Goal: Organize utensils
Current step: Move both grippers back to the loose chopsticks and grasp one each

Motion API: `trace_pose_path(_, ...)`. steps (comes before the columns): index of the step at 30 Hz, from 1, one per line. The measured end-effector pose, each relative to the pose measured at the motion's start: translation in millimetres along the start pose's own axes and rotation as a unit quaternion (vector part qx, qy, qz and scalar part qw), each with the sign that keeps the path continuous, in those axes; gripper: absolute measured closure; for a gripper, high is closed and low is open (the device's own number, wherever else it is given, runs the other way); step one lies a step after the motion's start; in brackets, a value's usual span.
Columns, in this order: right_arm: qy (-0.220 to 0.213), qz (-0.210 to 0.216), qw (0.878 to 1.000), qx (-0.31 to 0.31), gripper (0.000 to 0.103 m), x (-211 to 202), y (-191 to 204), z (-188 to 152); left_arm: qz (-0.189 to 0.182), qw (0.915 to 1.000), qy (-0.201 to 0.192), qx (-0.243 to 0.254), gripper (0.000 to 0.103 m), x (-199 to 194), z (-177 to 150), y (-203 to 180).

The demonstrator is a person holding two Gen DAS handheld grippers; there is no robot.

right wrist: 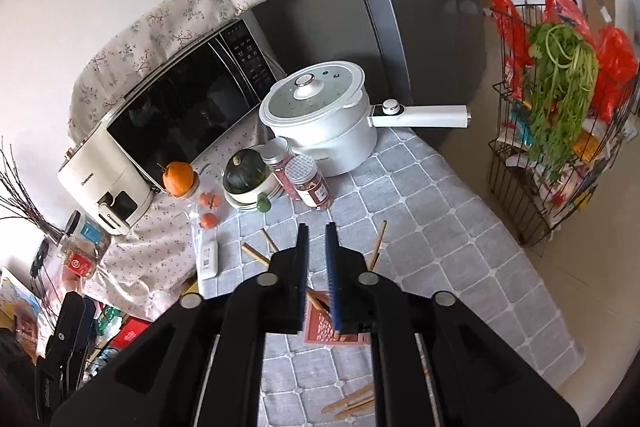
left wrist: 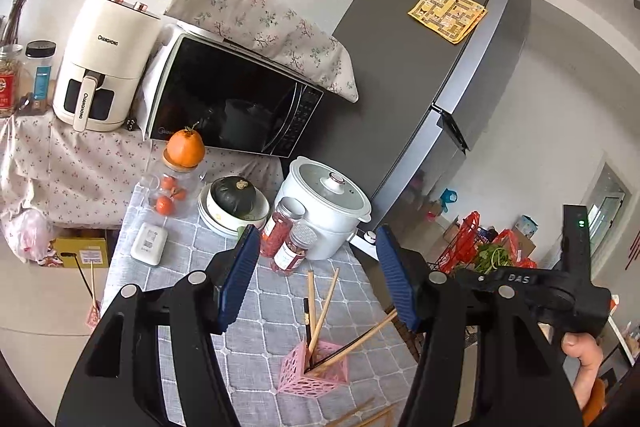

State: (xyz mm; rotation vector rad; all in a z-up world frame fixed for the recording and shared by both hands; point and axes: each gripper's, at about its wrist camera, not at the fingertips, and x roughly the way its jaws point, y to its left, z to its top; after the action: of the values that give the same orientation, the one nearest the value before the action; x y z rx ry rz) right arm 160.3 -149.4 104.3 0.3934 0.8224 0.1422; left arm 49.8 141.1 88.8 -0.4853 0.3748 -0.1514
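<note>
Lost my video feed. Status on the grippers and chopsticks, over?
Left gripper open, empty. Right gripper nearly shut above pink holder, grasp unclear. Several chopsticks in holder, loose chopsticks on table. Nothing blocking.

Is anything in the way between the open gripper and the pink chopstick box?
Nothing visible blocks it. The left gripper hangs open above the pink holder, with only bare tablecloth and the chopsticks already standing in the holder between them.
</note>
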Motion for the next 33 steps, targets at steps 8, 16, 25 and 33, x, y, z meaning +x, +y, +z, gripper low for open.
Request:
trace_pose_path(8,-0.041,-0.042,0.998,0.012,0.027,-46,-28,-31,-0.011,0.9986,0.028,0.043,0.026,3,-17,-21)
trace_pose_path(16,0.013,-0.133,0.990,0.032,0.007,-24,-89,-98,-0.002,0.9886,0.111,0.102,0.007,27,-69,-47)
trace_pose_path(25,0.064,-0.202,0.977,-0.012,0.007,-1,-131,-164,0.010,0.9631,0.209,0.169,0.007,59,-142,-67)
trace_pose_path(33,0.110,-0.306,0.944,-0.058,0.007,18,-187,-219,0.005,0.9178,0.323,0.230,0.007,111,-201,-91)
